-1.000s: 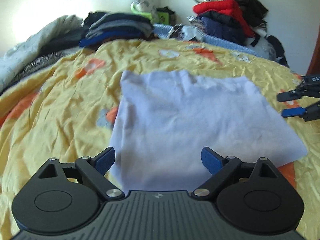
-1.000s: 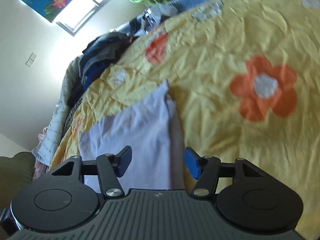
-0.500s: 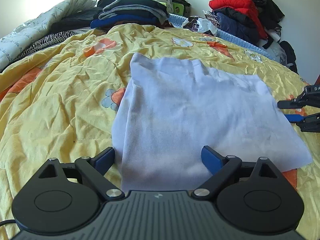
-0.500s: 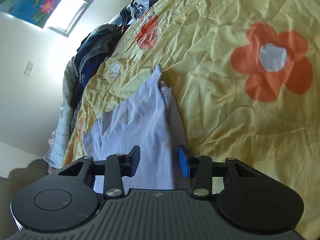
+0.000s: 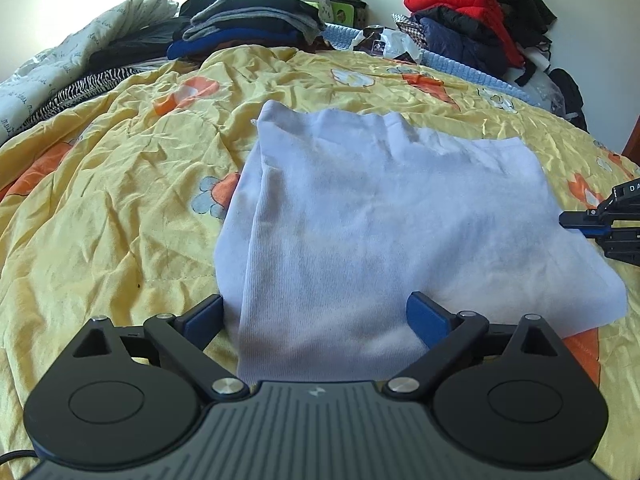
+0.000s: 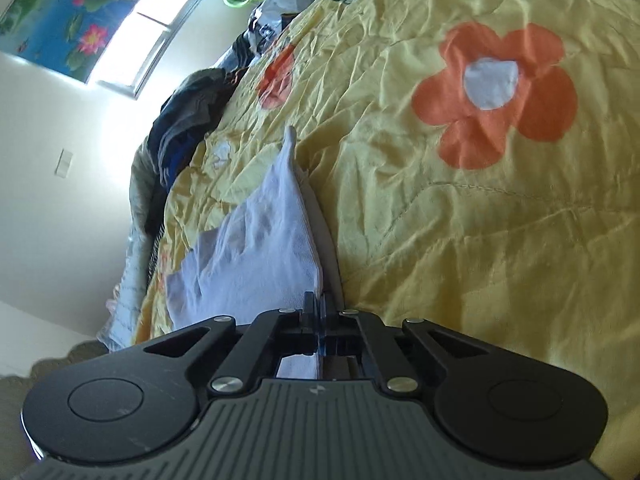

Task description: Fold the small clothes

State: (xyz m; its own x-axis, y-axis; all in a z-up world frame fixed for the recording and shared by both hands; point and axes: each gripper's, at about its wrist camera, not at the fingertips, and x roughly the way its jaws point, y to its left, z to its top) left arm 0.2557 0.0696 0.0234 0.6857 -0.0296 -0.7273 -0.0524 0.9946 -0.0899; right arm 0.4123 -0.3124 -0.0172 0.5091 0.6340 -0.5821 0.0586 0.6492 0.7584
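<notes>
A pale lilac-white garment [image 5: 384,216] lies folded flat on the yellow flowered bedspread [image 5: 112,216]. My left gripper [image 5: 316,320] is open, its blue pads either side of the garment's near edge, just above the cloth. My right gripper [image 6: 320,312] is shut on the garment's right edge [image 6: 272,240]. It also shows at the far right of the left wrist view [image 5: 600,224], at the cloth's right side.
A stack of folded dark clothes [image 5: 248,24] sits at the head of the bed. A pile of red and navy jackets [image 5: 468,20] stands at the back right. A grey quilt [image 5: 72,64] lies at the back left. A window [image 6: 156,36] is on the far wall.
My right gripper has closed on the garment's right edge; it was open one second ago. My left gripper has moved lower and closer to the garment's near edge and stays open.
</notes>
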